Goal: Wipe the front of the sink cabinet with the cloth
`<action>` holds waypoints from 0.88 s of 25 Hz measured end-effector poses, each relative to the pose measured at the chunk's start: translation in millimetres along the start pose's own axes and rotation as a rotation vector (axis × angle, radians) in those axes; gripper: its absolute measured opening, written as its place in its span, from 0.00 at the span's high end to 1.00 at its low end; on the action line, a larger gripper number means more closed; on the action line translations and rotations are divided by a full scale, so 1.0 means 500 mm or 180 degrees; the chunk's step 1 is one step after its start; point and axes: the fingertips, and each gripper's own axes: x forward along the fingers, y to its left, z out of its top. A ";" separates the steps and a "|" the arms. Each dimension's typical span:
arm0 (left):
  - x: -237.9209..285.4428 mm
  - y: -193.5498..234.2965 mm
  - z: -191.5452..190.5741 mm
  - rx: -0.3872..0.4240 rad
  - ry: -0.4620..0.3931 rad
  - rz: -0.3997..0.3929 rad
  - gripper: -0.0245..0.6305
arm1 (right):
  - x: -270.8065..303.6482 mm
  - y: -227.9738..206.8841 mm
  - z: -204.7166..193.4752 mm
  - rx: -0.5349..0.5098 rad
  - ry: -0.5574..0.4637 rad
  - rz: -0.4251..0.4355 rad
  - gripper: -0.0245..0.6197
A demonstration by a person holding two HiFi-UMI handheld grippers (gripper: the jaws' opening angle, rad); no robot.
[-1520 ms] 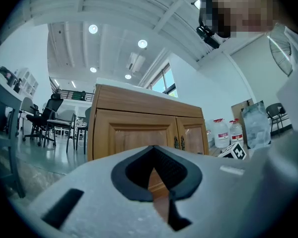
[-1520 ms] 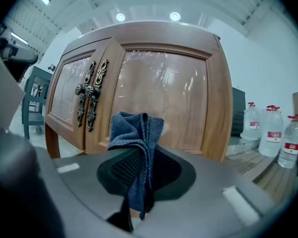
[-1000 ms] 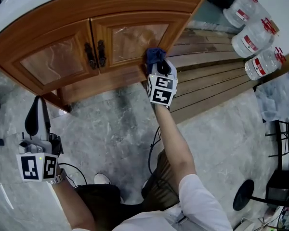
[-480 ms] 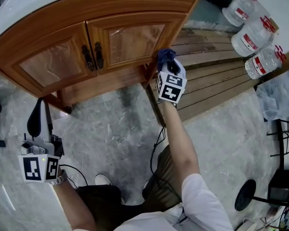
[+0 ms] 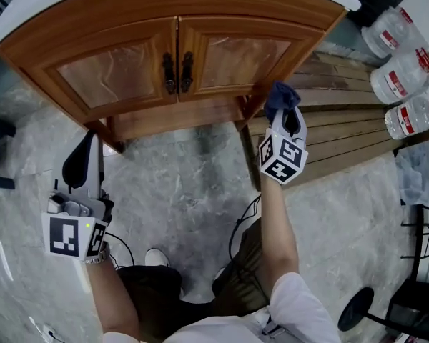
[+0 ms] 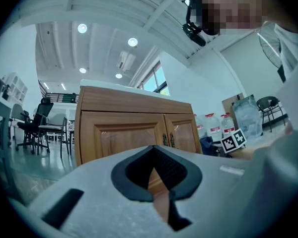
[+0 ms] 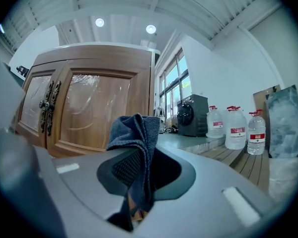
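The right gripper (image 5: 282, 117) has its jaws clamped on the blue cloth (image 5: 280, 94), just beside the right front corner of the cabinet (image 5: 200, 27); the left gripper (image 5: 83, 164) has its jaws together on nothing, well apart from the cabinet.

we see bright, even light from round ceiling lamps (image 6: 82, 28); both gripper views bend and darken at edges.

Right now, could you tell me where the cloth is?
The cloth is clamped in the right hand-held gripper, beside the sink cabinet's right front corner in the head view.
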 end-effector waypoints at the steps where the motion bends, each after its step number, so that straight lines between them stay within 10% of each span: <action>1: 0.000 -0.005 -0.005 0.0051 0.0039 -0.0034 0.96 | -0.009 0.005 -0.003 0.0008 0.0014 0.0024 0.85; 13: -0.018 -0.069 -0.110 0.0274 0.0674 -0.0618 0.96 | -0.160 0.166 -0.067 -0.0253 0.0626 0.0693 0.85; 18: -0.046 -0.096 -0.151 -0.0074 0.0569 -0.0818 0.96 | -0.239 0.211 -0.007 -0.0338 0.0857 0.1008 0.85; 22: -0.102 -0.063 -0.148 -0.0865 0.0463 -0.0298 0.96 | -0.303 0.210 0.074 -0.0280 0.1058 0.1149 0.85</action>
